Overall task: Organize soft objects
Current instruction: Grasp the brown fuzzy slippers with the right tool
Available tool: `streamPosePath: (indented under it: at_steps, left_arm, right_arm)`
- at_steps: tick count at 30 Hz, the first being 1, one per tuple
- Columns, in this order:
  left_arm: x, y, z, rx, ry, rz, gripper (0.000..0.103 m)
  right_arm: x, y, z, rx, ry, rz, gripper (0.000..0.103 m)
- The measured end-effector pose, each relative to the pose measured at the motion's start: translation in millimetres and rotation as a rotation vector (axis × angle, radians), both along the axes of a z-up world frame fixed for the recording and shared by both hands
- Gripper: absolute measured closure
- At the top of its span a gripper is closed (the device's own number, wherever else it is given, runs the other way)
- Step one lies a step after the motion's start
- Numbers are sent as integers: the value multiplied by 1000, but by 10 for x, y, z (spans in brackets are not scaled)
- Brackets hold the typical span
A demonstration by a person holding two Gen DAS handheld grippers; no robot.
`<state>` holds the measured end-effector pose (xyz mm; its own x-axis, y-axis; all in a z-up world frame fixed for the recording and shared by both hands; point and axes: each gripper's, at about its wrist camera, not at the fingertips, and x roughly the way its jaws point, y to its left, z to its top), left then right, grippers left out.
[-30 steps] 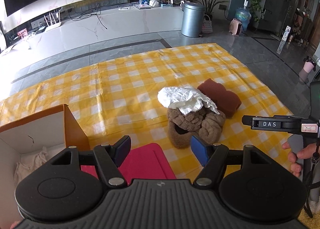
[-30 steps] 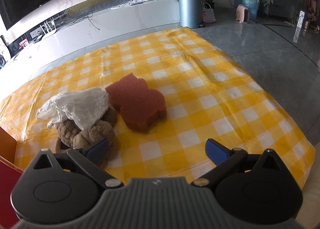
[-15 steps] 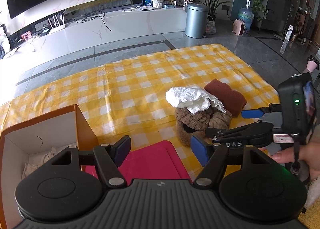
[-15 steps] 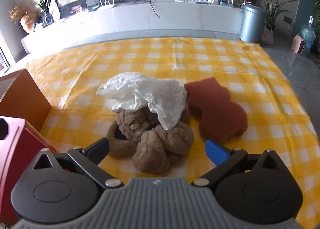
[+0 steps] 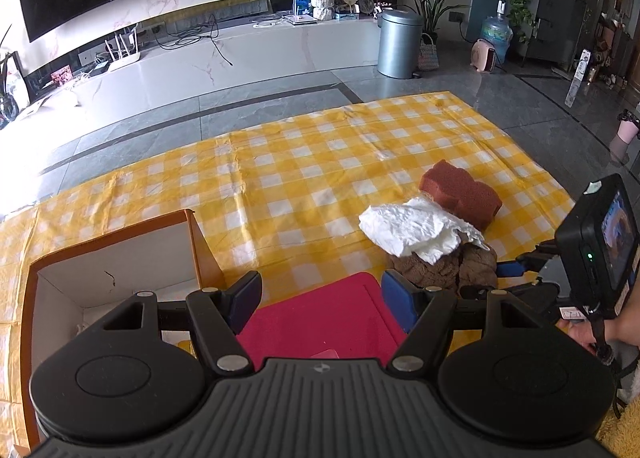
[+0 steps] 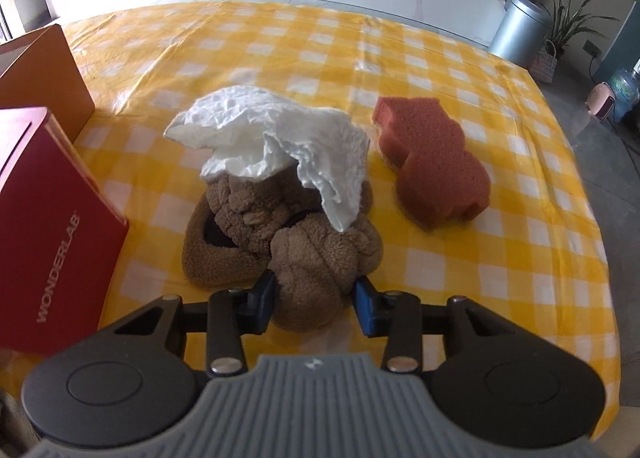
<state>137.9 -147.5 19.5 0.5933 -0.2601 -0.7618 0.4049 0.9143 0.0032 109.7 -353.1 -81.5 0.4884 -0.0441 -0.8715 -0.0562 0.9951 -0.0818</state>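
Brown fleece bundle (image 6: 320,254) pinched between right gripper (image 6: 314,300) pads.

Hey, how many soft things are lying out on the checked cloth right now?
3: a brown fleece slipper between the right hand-held gripper fingers, a white tissue draped over it, and a red sponge beside them. More may lie underneath.

The white tissue (image 6: 276,150) covers the top of the brown fleece bundle (image 6: 288,234), whose near lobe sits between the right gripper (image 6: 314,302) pads so contact cannot be judged. In the left view, the left gripper (image 5: 320,298) body hides the red box's (image 5: 320,322) near end and the open carton's (image 5: 112,254) floor.
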Motion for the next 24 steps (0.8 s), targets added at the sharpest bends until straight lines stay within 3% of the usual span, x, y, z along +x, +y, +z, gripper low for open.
streamPosePath:
  at_steps: [4, 6, 11, 16, 22, 24]
  left_arm:
    - [-12, 17, 19, 3, -14, -4, 22]
    - [6, 5, 22, 9, -12, -4, 22]
    - [52, -25, 18, -3, -10, 8, 22]
    - [115, -147, -35, -13, 22, -18, 22]
    - [159, -492, -156, 7, 15, -154, 22]
    - [163, -641, -224, 28, 1, -240, 22]
  right_arm:
    - [-130, -18, 51, -3, -21, -49, 40]
    - [-145, -39, 133, -6, -84, -44, 27]
    - [-29, 13, 147, 36, -108, 26, 26]
    - [132, 208, -23, -75, -52, 92, 19]
    - [95, 115, -17, -57, -69, 77, 24]
    - [87, 98, -41, -60, -64, 71, 24]
